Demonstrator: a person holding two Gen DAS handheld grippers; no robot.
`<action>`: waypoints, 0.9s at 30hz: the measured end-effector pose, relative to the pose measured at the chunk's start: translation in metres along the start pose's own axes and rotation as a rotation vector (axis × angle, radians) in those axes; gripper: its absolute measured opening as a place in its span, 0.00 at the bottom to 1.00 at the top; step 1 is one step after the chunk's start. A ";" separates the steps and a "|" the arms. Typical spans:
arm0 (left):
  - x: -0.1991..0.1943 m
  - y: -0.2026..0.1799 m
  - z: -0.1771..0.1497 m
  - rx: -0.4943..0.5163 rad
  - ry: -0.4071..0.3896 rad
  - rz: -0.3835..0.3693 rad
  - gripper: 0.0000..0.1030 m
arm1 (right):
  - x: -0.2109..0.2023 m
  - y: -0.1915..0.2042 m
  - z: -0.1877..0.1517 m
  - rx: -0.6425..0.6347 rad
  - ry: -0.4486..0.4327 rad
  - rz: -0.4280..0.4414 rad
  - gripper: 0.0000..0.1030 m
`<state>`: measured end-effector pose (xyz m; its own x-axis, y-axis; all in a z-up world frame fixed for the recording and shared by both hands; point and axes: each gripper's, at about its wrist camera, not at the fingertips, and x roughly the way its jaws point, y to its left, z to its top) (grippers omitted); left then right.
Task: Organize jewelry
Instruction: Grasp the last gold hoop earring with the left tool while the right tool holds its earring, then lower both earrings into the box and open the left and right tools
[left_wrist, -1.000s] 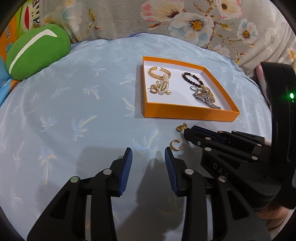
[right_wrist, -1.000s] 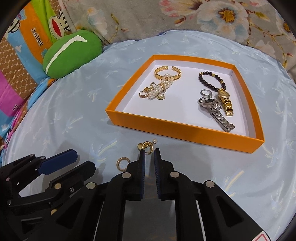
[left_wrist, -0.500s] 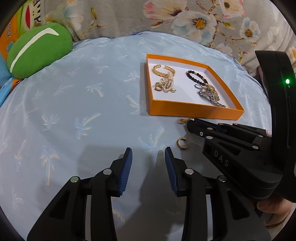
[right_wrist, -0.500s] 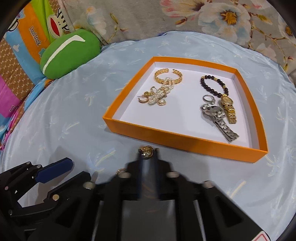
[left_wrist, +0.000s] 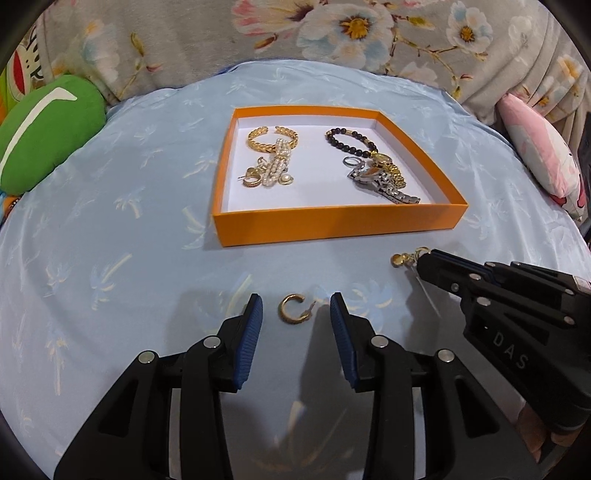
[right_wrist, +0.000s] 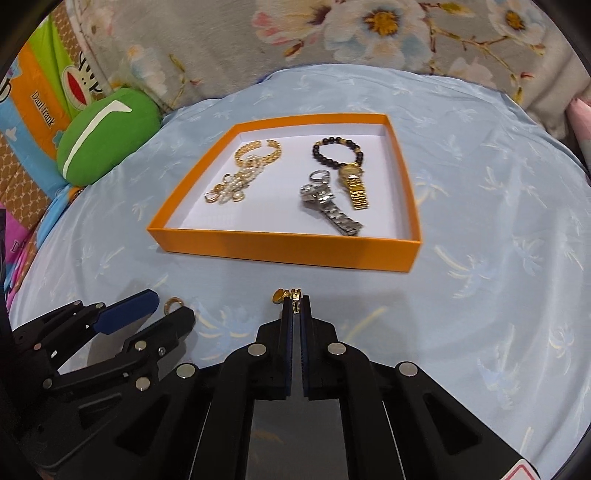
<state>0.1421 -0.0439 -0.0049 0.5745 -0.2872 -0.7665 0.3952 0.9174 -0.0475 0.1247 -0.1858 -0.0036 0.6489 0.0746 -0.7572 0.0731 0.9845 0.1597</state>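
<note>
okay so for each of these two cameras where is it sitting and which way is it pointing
Left wrist: rides the left gripper, facing forward over a gold hoop earring toward the orange tray; the right gripper shows too.
Right wrist: rides the right gripper, pinching a gold earring, facing the tray; left gripper at lower left.
Shared: tray, blue cloth, green cushion.

Orange box (left_wrist: 332, 225) on pale-blue palm-print cloth (left_wrist: 110, 229); green cushion (left_wrist: 44, 133).

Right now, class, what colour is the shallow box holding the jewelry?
The box is orange outside with a white inside, clearest in the left wrist view.
</note>
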 end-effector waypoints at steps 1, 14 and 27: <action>0.000 -0.001 0.000 0.000 -0.002 0.004 0.35 | 0.000 -0.001 0.000 0.002 0.000 0.000 0.03; -0.004 0.000 0.003 -0.009 -0.012 -0.013 0.18 | -0.008 0.003 -0.001 -0.006 -0.016 0.009 0.03; -0.020 -0.002 0.019 -0.005 -0.053 -0.015 0.18 | -0.029 -0.003 0.016 -0.006 -0.070 0.010 0.03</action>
<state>0.1436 -0.0450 0.0222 0.6059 -0.3153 -0.7304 0.4009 0.9140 -0.0621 0.1178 -0.1931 0.0274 0.7013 0.0731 -0.7091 0.0622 0.9846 0.1631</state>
